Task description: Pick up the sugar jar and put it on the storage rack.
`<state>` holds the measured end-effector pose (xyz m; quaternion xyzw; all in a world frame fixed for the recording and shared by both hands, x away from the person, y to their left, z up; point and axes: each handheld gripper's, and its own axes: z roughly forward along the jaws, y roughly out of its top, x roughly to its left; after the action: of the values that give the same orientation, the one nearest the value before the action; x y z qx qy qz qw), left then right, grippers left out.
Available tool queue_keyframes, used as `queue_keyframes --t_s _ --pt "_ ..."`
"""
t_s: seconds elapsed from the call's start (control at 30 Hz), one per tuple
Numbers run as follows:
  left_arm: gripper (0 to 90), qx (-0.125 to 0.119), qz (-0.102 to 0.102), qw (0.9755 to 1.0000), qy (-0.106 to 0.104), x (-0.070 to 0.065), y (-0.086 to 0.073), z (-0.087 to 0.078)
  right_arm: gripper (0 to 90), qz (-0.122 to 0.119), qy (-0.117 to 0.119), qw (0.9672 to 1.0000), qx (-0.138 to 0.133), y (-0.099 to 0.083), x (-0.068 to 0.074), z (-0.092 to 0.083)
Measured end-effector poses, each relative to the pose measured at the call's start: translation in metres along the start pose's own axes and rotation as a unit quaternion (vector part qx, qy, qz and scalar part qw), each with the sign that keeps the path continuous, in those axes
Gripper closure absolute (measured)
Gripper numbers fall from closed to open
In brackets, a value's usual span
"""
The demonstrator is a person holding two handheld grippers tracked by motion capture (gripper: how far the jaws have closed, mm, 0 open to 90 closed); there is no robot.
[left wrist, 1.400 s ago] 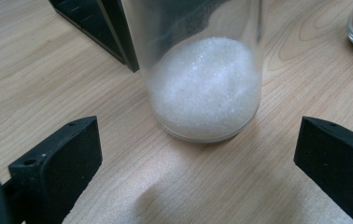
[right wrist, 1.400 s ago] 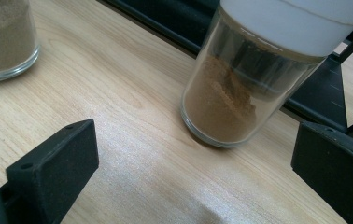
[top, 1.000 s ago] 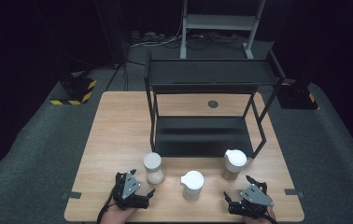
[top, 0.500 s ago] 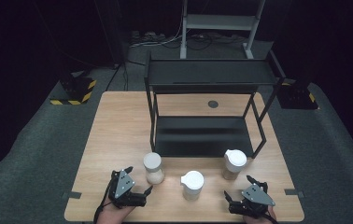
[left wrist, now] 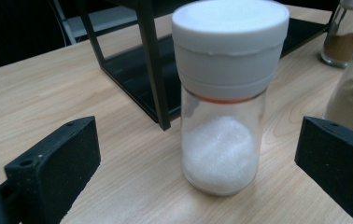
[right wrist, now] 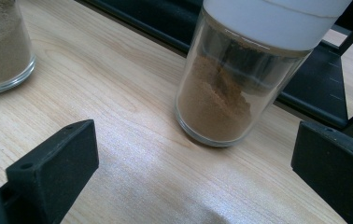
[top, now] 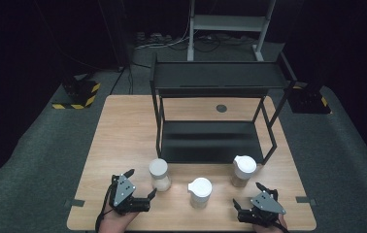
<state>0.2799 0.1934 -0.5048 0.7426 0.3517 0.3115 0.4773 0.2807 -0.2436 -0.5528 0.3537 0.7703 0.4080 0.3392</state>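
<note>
Wooden table (top: 123,126), three unlabelled spice jars (top: 159,174)

3 jars (top: 199,191) stood in a row on the surface (top: 123,131) before the rack (top: 215,116), each gripper nearer the person, behind an outer jar.

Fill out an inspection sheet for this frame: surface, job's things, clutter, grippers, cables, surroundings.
Surface: wooden table, bare in front of the rack.
Job's things: salt jar upright ahead of the left gripper; brown spice jar upright ahead of the right gripper; middle jar upright between them; black rack behind, both shelves bare.
Clutter: nothing seen.
Grippers: both open, touching no jar.
Cables: one trails from the left gripper; more lie on the floor behind the table.
Surroundings: dark room, grey carpet, yellow-black striped block at far left.
</note>
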Motion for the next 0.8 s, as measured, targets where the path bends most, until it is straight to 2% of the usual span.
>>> queue_keyframes --t_s 0.2,0.4,0.8 --pt "0.2 -0.012 -0.009 0.9999 -0.001 -0.002 0.009 -0.004 0.0 -0.001 0.002 1.0 0.0 0.0 0.0 0.0" --pt "0.2 -0.016 0.004 0.9999 -0.002 -0.007 0.017 -0.003 0.0 -0.001 0.003 1.0 0.0 0.0 0.0 0.0" --pt "0.2 -0.03 0.001 0.9995 -0.005 -0.011 0.028 0.007 0.0 -0.007 0.002 1.0 -0.001 0.0 0.001 0.0"
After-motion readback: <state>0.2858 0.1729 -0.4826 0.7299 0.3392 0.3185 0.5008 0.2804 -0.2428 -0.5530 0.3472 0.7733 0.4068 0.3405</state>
